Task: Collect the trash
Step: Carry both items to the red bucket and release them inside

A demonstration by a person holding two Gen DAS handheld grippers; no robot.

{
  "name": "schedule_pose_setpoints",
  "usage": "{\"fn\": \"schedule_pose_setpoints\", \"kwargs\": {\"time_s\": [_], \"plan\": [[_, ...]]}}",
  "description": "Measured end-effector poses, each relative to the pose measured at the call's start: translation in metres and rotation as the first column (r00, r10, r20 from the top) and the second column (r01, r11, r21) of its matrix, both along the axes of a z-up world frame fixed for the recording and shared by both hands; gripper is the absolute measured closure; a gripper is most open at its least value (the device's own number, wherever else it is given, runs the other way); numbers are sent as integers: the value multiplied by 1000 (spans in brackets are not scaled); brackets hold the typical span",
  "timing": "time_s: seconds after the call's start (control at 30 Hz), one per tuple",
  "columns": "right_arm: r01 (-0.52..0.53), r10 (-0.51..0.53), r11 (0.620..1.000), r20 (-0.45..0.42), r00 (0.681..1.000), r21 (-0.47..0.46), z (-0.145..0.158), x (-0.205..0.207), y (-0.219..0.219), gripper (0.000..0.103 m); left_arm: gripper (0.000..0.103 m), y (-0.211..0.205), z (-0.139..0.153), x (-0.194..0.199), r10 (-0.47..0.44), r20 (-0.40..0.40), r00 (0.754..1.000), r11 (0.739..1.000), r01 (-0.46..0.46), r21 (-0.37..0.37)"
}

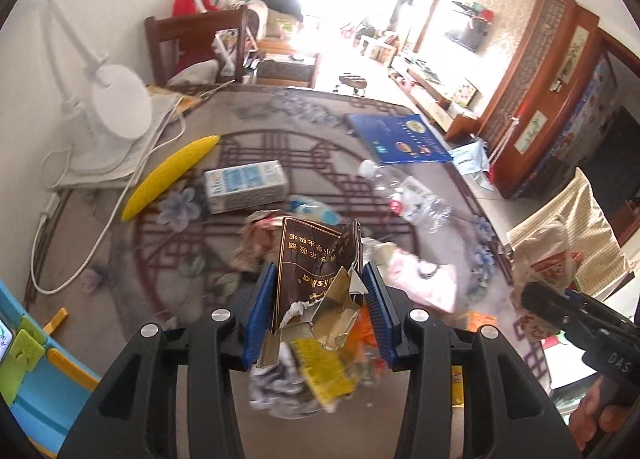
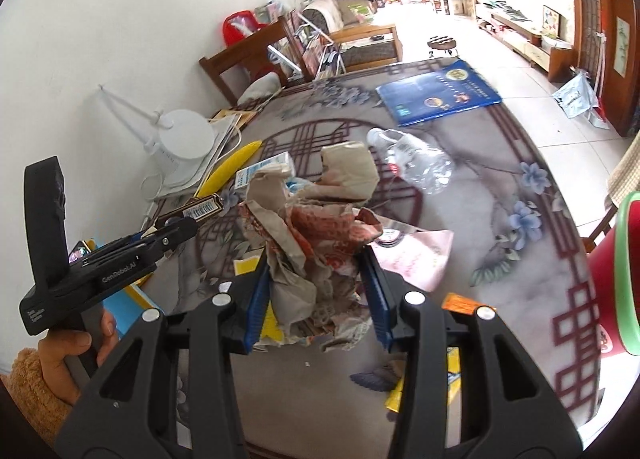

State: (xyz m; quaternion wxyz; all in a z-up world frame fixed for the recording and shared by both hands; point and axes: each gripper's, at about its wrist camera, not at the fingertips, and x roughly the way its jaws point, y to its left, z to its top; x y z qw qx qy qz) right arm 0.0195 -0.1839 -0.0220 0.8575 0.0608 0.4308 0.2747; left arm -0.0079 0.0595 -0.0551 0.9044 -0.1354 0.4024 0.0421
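Pinching a torn brown cigarette pack [image 1: 316, 271] between their blue pads, the left tongs [image 1: 320, 311] hold it lifted above the table [image 1: 120, 259]. The right tongs [image 2: 316, 295] are clamped on a crumpled wad of brown paper wrapper [image 2: 316, 235], also raised off the surface. More trash lies on the table beyond: a crushed clear plastic bottle [image 2: 416, 161], a small blue-and-white carton [image 1: 244, 187] and a pink paper scrap [image 2: 412, 259]. A yellow corn-shaped object [image 1: 168, 179] rests near a white lamp base [image 1: 120, 103].
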Motion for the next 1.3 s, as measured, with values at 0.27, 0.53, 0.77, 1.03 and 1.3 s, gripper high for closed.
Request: {"fn": "schedule_pose_setpoints", "kwargs": {"time_s": [0.27, 0.53, 0.77, 1.03, 1.3], "plan": [[14, -14, 1000, -5, 1000, 11, -1, 11, -31, 61, 62, -36, -1, 8, -26, -15, 1000, 1000, 26, 8], [51, -51, 998, 12, 999, 23, 4, 27, -90, 61, 62, -90, 4, 32, -56, -20, 998, 998, 56, -4], [165, -165, 986, 26, 986, 6, 6, 42, -181, 61, 61, -177, 20, 64, -174, 25, 984, 984, 175, -42], [355, -356, 934, -29, 934, -35, -18, 41, -302, 61, 61, -302, 16, 93, -370, 15, 929, 924, 370, -96], [474, -476, 879, -49, 878, -54, -32, 35, -375, 60, 61, -397, 3, 118, -509, -6, 861, 854, 504, -128]]}}
